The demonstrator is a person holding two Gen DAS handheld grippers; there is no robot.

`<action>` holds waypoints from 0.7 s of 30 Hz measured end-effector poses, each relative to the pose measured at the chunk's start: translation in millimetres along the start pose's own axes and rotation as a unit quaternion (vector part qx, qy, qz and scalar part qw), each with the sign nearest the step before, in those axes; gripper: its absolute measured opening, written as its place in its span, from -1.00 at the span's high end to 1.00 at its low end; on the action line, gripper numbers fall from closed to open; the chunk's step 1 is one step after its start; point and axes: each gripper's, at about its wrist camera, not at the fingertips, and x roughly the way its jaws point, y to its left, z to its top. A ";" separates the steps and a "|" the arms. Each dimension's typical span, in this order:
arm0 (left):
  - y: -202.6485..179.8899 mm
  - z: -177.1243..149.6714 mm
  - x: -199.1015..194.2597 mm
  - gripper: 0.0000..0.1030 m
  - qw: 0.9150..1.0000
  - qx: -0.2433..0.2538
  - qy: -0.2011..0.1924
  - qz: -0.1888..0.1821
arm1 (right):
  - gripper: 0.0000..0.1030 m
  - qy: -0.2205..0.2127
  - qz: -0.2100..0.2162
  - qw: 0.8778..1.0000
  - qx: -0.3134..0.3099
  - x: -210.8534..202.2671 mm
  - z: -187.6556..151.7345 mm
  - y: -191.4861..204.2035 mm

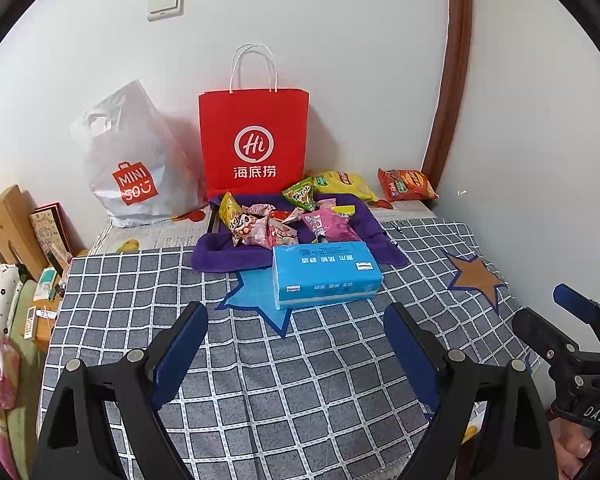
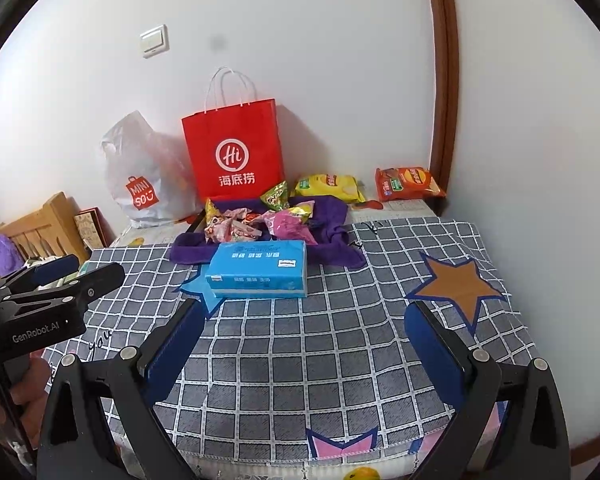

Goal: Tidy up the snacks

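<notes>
Several small snack packets [image 1: 274, 222] [image 2: 256, 220] lie heaped on a purple cloth [image 1: 220, 254] [image 2: 336, 240] at the back of the table. A yellow chip bag [image 1: 342, 184] [image 2: 330, 186] and an orange chip bag [image 1: 406, 185] [image 2: 408, 184] lie behind it by the wall. A red paper bag [image 1: 254, 140] [image 2: 234, 152] stands upright behind the heap. My left gripper [image 1: 296, 320] [image 2: 74, 268] hangs open over the checked cloth, short of the blue tissue pack [image 1: 324, 274] [image 2: 260, 270]. My right gripper [image 2: 302, 316] [image 1: 556, 304] is open too, with nothing between its fingers.
A white plastic shopping bag [image 1: 136, 164] [image 2: 144, 176] leans on the wall left of the red bag. A wooden headboard [image 1: 8, 224] [image 2: 44, 224] with books and clutter stands beyond the table's left edge. A brown door frame [image 1: 452, 80] [image 2: 444, 80] runs up at the right.
</notes>
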 end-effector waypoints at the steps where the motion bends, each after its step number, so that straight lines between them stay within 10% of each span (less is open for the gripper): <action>1: 0.3 0.1 0.0 -0.73 1.000 0.000 0.000 -0.001 | -0.92 0.000 0.000 1.000 -0.001 -0.5 -0.3 0.0; 21: -1.3 1.0 -1.8 -0.73 1.000 0.002 0.000 -0.003 | -0.92 -0.002 0.001 1.000 0.001 -2.9 -1.3 -1.9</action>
